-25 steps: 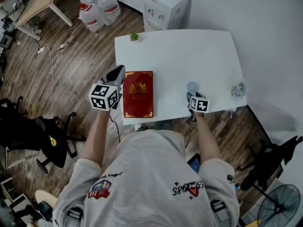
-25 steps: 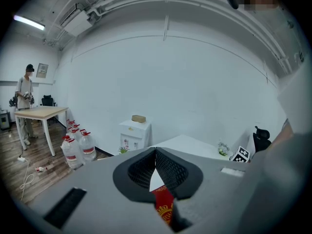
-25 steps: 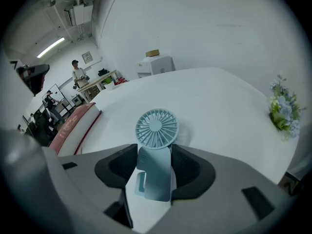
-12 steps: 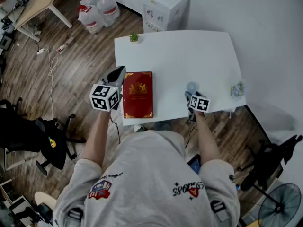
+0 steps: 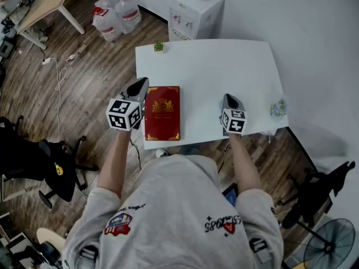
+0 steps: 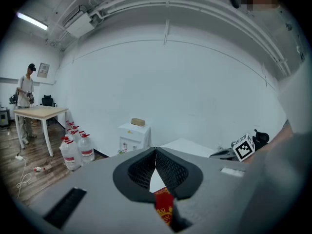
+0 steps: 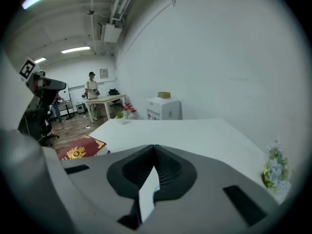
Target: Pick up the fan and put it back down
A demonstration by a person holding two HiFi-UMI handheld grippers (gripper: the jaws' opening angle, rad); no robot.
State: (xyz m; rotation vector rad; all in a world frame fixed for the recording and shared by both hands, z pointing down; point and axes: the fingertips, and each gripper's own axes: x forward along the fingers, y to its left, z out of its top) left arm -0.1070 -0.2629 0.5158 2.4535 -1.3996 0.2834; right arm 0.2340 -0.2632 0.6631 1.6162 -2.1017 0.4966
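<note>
1. One white table [image 5: 247, 55], centre frame. Its middle and upper stretch is bare and gives the widest free area.
2. Red book [image 5: 163, 112], lower left of the tabletop. Its bottom edge lies close to the near edge, and its left side sits just beside the table's left edge.
3. Small potted plant [image 5: 159, 46] at the upper-left corner; flower ornament [image 5: 280, 107] by the right edge.
4. Left gripper [image 5: 141, 84], jaws closed on nothing, over the left edge just beside the book.
5. Right gripper [image 5: 228, 98], near the lower edge and well apart from the ornament. Its jaws have just snapped together with nothing between them.
6. Fan: unseen now. Earlier it stood on the table at the right gripper's tips. The gripper, since lifted, looms larger and covers that spot.
</note>
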